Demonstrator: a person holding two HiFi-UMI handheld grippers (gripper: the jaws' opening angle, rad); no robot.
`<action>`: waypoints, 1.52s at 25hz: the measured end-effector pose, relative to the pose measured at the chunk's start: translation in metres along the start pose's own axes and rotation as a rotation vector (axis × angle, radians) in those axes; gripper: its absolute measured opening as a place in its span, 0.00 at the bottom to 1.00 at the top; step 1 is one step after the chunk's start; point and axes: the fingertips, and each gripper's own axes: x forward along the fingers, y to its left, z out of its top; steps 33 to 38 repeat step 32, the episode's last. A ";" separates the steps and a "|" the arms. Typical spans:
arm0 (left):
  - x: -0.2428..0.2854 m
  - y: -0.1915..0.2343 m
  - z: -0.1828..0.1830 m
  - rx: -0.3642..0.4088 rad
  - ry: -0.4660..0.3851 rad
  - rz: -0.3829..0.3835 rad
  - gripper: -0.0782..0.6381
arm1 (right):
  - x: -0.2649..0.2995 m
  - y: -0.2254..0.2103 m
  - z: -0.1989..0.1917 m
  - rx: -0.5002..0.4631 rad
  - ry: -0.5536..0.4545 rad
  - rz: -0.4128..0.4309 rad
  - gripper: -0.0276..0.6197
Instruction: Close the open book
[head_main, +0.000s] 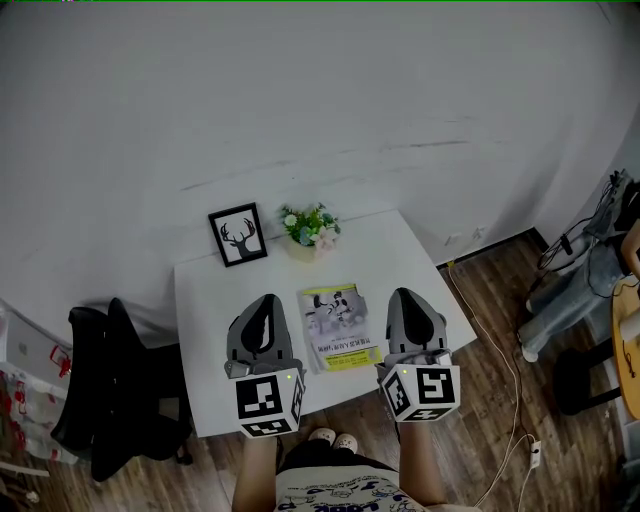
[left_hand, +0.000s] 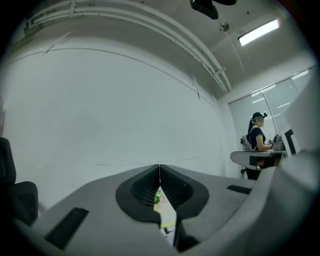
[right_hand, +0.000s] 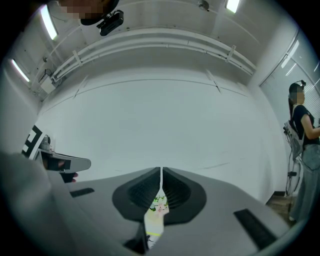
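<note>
Plainly, from the head view, the book (head_main: 335, 330) lies flat near the middle of the white table (head_main: 200, 300) with one cover face up. To me it looks shut already, so I judge the closing step done, or nearly so. My left gripper (head_main: 265, 302) hangs just beside the book at its 9 o'clock and my right gripper (head_main: 405, 295) just beside it at its 3 o'clock, both pointing toward 12 o'clock. In each gripper view the two jaws meet along a thin seam with nothing pinched between them; only a sliver of the table scene shows below. If the cover is not fully down, the next move calls for a light press with closed tips; otherwise I would draw both hands back toward 6 o'clock. A pot of flowers (head_main: 311, 228) stands at the book's 12 o'clock and a framed deer picture (head_main: 238, 235) at its 11 o'clock. The cover carries a cartoon figure, print and a yellow band, but the writing is too small to read; the cubes bear only square markers.
</note>
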 end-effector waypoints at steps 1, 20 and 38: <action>0.000 0.000 0.000 0.001 0.000 0.000 0.14 | 0.000 0.000 0.000 0.000 0.000 0.000 0.10; -0.004 0.003 -0.008 -0.001 0.011 0.002 0.14 | -0.003 0.000 -0.010 -0.001 0.023 -0.010 0.10; -0.003 0.005 -0.010 -0.003 0.013 -0.004 0.14 | -0.004 0.001 -0.011 0.002 0.023 -0.016 0.10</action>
